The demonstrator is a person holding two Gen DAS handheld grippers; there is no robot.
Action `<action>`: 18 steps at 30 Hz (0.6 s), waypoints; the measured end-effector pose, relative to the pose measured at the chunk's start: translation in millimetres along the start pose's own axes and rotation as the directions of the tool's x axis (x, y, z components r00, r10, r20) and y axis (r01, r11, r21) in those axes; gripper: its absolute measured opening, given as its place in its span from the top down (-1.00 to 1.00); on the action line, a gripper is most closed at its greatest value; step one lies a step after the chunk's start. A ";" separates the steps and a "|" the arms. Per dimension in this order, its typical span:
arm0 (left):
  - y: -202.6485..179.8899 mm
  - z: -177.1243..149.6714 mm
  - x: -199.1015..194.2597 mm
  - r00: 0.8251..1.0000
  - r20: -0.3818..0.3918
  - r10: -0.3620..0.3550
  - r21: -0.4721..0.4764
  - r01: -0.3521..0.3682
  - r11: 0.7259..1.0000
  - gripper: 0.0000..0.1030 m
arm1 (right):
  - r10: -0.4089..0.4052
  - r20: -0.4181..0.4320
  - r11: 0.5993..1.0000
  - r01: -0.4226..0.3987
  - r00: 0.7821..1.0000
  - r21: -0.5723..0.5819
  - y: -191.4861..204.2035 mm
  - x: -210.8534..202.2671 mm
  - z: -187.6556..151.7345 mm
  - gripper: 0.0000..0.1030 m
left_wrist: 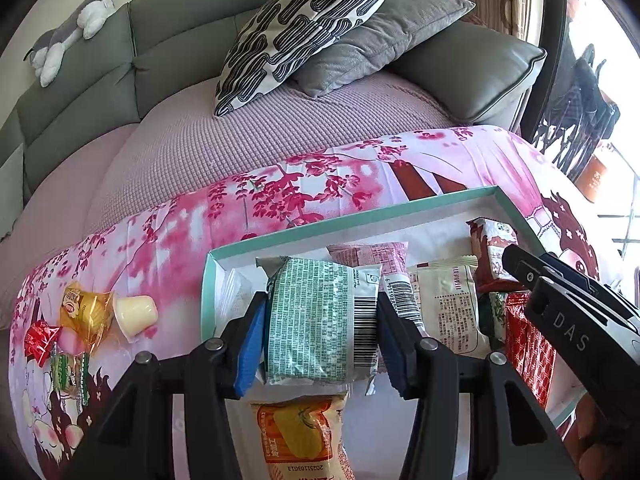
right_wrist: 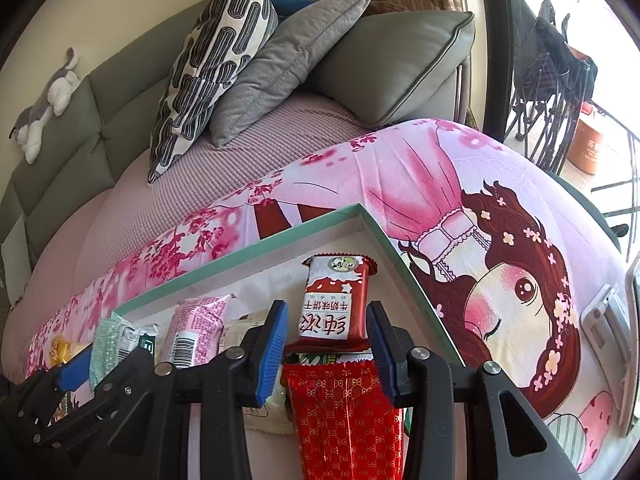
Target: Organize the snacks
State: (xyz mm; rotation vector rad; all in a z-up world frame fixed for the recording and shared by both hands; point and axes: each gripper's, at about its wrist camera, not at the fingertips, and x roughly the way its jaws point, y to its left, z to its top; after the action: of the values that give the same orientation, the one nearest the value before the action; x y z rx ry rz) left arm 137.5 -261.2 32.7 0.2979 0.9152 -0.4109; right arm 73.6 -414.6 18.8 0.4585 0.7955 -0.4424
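A shallow teal-rimmed box (left_wrist: 352, 220) lies on a pink cartoon-print cloth and holds several snack packets. My left gripper (left_wrist: 320, 332) is shut on a green-and-white packet (left_wrist: 312, 320), held over the box's left part. An orange packet (left_wrist: 300, 436) lies below it. My right gripper (right_wrist: 327, 340) is open over the box's right corner (right_wrist: 360, 210), its pads on either side of a red-and-white biscuit packet (right_wrist: 338, 304) without touching. A red patterned packet (right_wrist: 348, 420) lies under it. The right gripper also shows in the left wrist view (left_wrist: 568, 304).
Loose snacks lie on the cloth left of the box: a jelly cup (left_wrist: 136, 314), an orange-wrapped cup (left_wrist: 84, 308), a red candy (left_wrist: 40, 340), a green packet (left_wrist: 68, 372). A sofa with cushions (left_wrist: 300, 28) stands behind. A white device (right_wrist: 612, 332) lies at the right.
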 end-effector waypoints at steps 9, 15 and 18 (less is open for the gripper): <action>-1.8 -9.0 -17.7 1.000 0.009 -0.016 0.004 0.016 1.000 -0.44 | -0.028 -0.016 1.000 0.027 0.999 -0.004 0.3 -16.7 -4.1 0.10; 9.5 -20.0 -37.4 1.000 0.021 -0.011 -0.025 0.012 1.000 -0.44 | -0.025 -0.014 1.000 0.024 1.000 -0.012 5.0 -37.5 -12.3 0.09; 17.7 -26.8 -47.9 1.000 0.031 -0.005 -0.041 0.006 0.999 -0.44 | -0.026 -0.024 0.999 0.025 0.999 -0.024 10.7 -45.9 -19.8 0.09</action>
State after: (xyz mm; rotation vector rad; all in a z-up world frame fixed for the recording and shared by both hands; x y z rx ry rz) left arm 101.0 -224.0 57.5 0.2506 0.8934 -0.4003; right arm 39.6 -385.8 43.9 0.4326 0.8299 -0.4514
